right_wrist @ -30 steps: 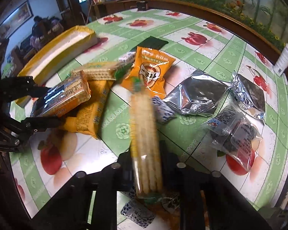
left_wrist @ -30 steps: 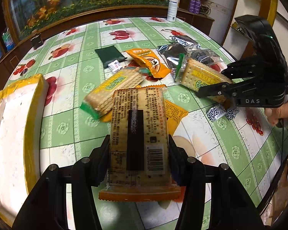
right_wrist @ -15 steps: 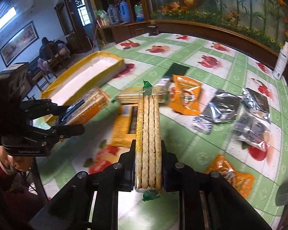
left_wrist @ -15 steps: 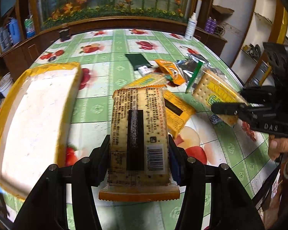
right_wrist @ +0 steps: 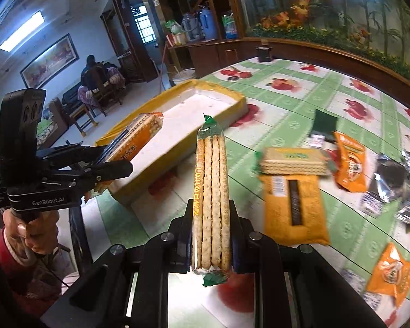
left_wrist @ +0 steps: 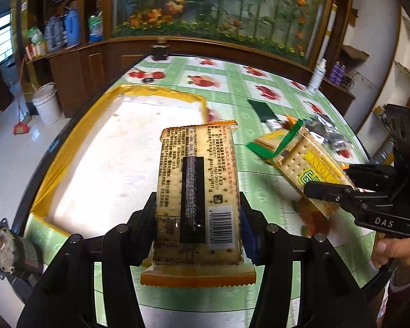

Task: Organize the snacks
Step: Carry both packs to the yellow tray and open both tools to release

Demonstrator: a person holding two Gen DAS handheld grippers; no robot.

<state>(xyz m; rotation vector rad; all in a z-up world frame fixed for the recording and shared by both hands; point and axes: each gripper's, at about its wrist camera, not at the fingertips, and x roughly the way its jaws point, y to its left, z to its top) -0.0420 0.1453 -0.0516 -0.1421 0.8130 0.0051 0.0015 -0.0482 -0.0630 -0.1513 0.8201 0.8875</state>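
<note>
A: Which step is in hand?

B: Two packs are being carried toward the shallow white tray with yellow taped rim [left_wrist: 76, 147]. The left gripper [left_wrist: 198, 216] is clenched on a flat orange-edged cracker pack [left_wrist: 196, 191], held above the tray's near end. The right gripper [right_wrist: 210, 227] is clamped on a green-ended clear cracker pack [right_wrist: 211, 191], just short of the tray.

A: And next?

B: A lowering into the tray, then release, seems called for.

A: Obstacles?

B: None are seen over the tray; an orange packet [right_wrist: 293, 207] and silver foil bags [right_wrist: 396, 180] lie beyond it on the green fruit-print tablecloth [right_wrist: 287, 104].
</note>
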